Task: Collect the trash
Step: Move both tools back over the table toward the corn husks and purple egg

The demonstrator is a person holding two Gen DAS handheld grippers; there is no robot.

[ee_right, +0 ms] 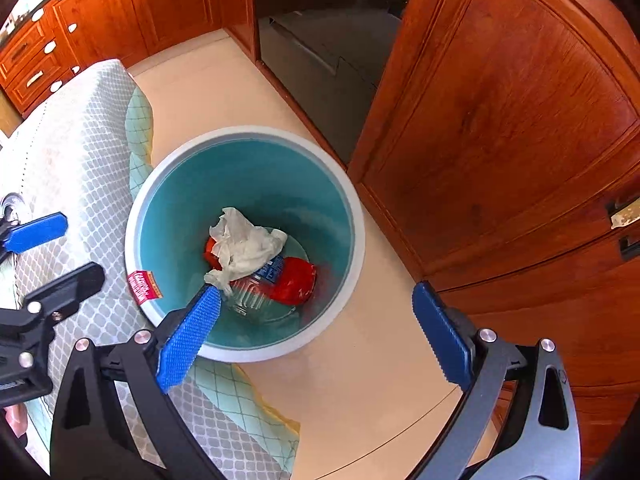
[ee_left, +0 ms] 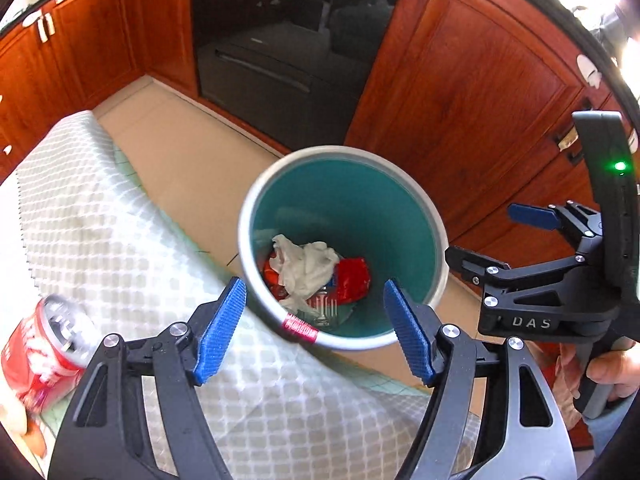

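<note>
A teal trash bin with a pale rim (ee_left: pixel 256 192) (ee_right: pixel 356 216) stands on the floor beside the table. Inside it lie a crumpled white tissue (ee_left: pixel 306 266) (ee_right: pixel 250 246), a red wrapper (ee_left: pixel 352 278) (ee_right: pixel 296 280) and a clear plastic bottle (ee_right: pixel 250 300). A red soda can (ee_left: pixel 44 354) lies on the table at lower left of the left wrist view. My left gripper (ee_left: pixel 316 330) is open and empty above the bin's near rim. My right gripper (ee_right: pixel 320 328) (ee_left: pixel 496 236) is open and empty over the bin.
The table carries a white and grey patterned cloth (ee_left: pixel 100 232) (ee_right: pixel 80 152) with a green underlay at its edge. Red-brown wooden cabinets (ee_left: pixel 472 92) (ee_right: pixel 500 120) and a dark oven (ee_left: pixel 288 60) (ee_right: pixel 320 52) stand behind. Beige floor (ee_left: pixel 180 148) (ee_right: pixel 380 380) surrounds the bin.
</note>
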